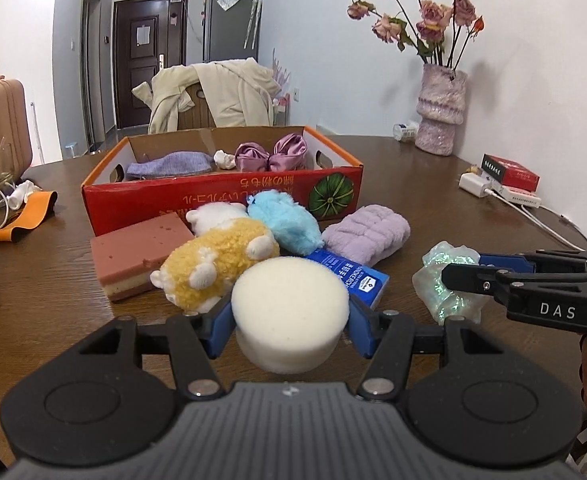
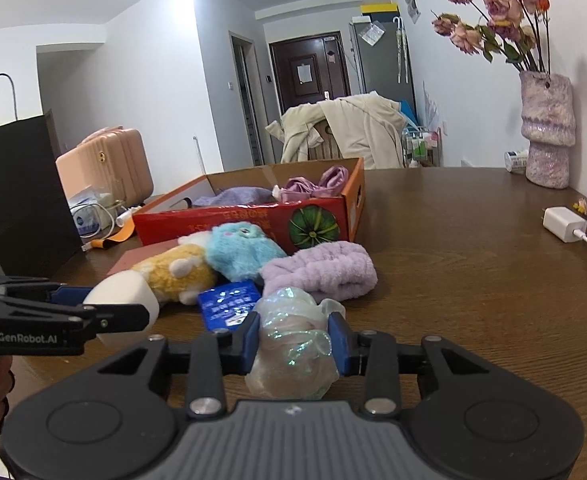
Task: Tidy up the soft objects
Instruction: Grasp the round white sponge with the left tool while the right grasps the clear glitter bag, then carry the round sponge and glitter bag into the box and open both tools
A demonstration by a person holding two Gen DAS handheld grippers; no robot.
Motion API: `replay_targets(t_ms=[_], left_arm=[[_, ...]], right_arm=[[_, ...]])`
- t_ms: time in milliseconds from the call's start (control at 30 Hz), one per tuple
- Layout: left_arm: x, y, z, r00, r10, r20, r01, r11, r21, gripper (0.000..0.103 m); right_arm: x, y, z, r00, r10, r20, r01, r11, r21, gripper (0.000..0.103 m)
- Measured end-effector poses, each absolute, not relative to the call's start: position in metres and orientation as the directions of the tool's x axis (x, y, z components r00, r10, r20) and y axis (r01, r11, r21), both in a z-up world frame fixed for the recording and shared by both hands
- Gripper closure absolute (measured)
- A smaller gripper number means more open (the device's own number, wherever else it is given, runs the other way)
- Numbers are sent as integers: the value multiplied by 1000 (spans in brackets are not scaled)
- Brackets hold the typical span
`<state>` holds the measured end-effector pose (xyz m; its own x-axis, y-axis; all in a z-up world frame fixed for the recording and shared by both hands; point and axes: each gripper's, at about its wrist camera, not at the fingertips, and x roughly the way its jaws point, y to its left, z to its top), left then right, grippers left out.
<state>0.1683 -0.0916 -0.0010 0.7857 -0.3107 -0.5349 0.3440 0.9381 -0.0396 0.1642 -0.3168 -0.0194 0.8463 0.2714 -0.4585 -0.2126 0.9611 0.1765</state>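
Sponge point(image 1: 289, 316), white round foam, sits clamped between my left tongs point(image 1: 289, 322), blue pads biting both sides, held just above the table point(image 1: 433, 184). Right tongs point(image 2: 293, 346) are clenched on the glittery bag point(image 2: 293, 344), a crinkly clear bundle, also off the wood.

Both loads look headed for the red box point(image 1: 221, 192), behind the pile, which already holds a purple cloth point(image 1: 169, 164) and satin bow point(image 1: 271, 152).

Risks, as I judge them:
- Foam is squashy; a loose squeeze lets it pop out sideways.
- Bag is slick film, bulging past the pads, so it may slide out mid-carry.
- Yellow plush point(image 1: 213, 264), blue plush point(image 1: 283, 222), lilac towel point(image 1: 365, 234), blue pack point(image 1: 349, 278) and pink block point(image 1: 141, 252) lie between me and the box; a low pass knocks them.
- Both tongs are close side by side; converging on the box could clash them.
- Near wall of the box is tall; a low load catches the rim.
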Motion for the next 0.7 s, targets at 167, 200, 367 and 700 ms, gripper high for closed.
replay_targets(t_ms=[167,200,367,700], left_arm=[[160,-84,1,793,-316,-521,341,939,-51,44],[160,-82,1,795,-315,-518,339,940,-52,44],[164,-65,10,818,-302,-489,310,948,-66,44],[255,-32,60,884,-280,-375,297,955,-13,43]], right_arm=[[153,-310,-16,850,268,-453,-215,963,166,67],[152,-309,-16,850,268,-453,-215,963,165,67],[150,-301,-11,852,280,-442,-235,959,156,67],[201,-280,19,848,335,-411,-310,942,127,67]])
